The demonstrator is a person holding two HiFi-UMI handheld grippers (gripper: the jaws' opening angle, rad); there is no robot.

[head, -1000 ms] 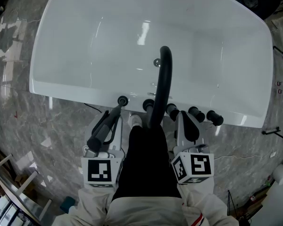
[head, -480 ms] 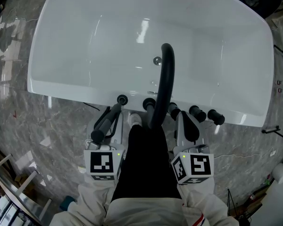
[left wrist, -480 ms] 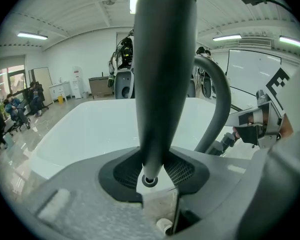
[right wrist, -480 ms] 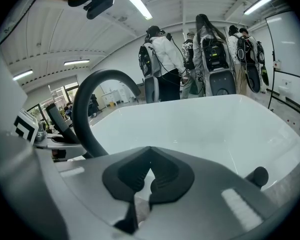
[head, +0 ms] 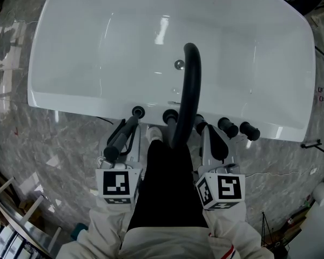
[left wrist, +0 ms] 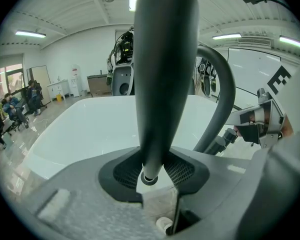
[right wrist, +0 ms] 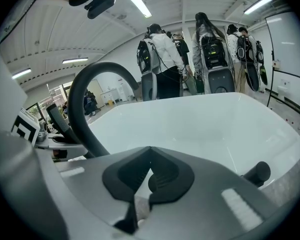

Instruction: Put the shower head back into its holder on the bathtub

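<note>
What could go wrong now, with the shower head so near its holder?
The dark grey tapered shower head is pinched by the left gripper only near its narrow tip, so it could slip or tilt. That tip could miss the small round black holder and strike the white bathtub rim.

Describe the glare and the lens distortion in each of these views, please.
Head view: a ceiling light glares as a white streak on the bathtub inner wall, and the wide lens bows its rim. Left gripper view: strong fisheye with dark corners; the shower head, very close, looms large. Right gripper view: the same fisheye curving; the ceiling lamps are overexposed.
</note>
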